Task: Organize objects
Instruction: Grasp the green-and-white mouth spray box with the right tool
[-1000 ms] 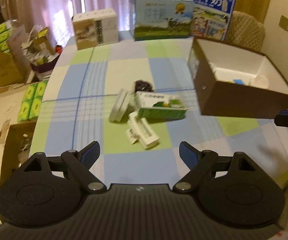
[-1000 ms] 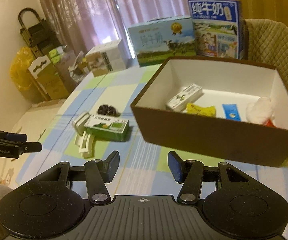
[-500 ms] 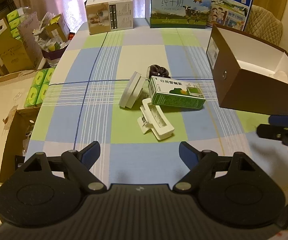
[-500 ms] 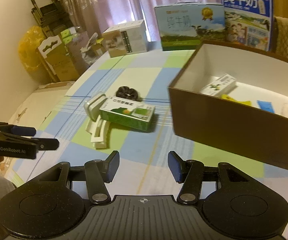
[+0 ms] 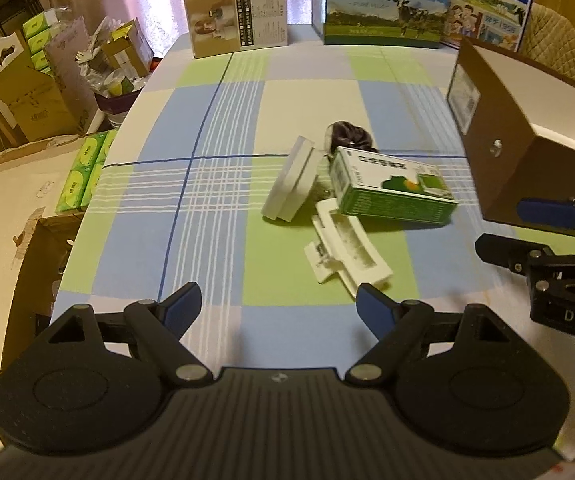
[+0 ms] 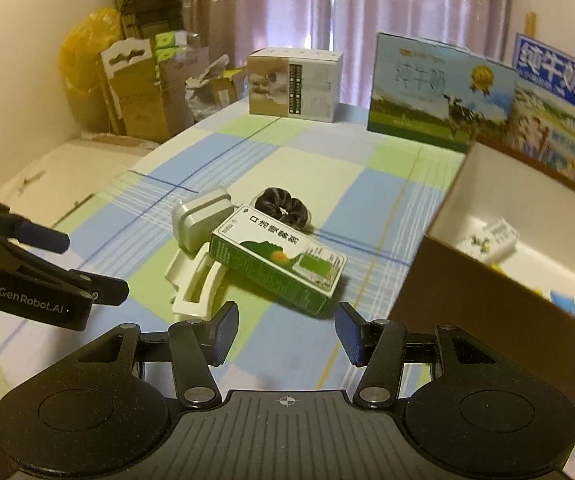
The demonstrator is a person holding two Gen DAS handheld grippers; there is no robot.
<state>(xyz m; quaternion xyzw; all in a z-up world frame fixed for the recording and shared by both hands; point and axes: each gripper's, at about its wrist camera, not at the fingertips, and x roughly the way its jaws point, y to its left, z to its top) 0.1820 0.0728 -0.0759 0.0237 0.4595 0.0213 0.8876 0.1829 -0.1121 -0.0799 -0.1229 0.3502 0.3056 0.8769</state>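
Brown storage box (image 6: 487, 300) at 3 o'clock part-filled; green carton (image 6: 275, 264), white clip (image 5: 347, 248), white case (image 5: 287, 184), dark scrunchie (image 6: 283, 206) still on bench (image 5: 215, 200); both grippers' jaws wide, empty.

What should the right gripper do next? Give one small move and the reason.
Probably ease the right gripper forward and down onto the green carton. Both grippers are open and empty, the carton lies directly ahead of the right gripper's fingers, propped on the white clip, and the brown box sits just to its right.
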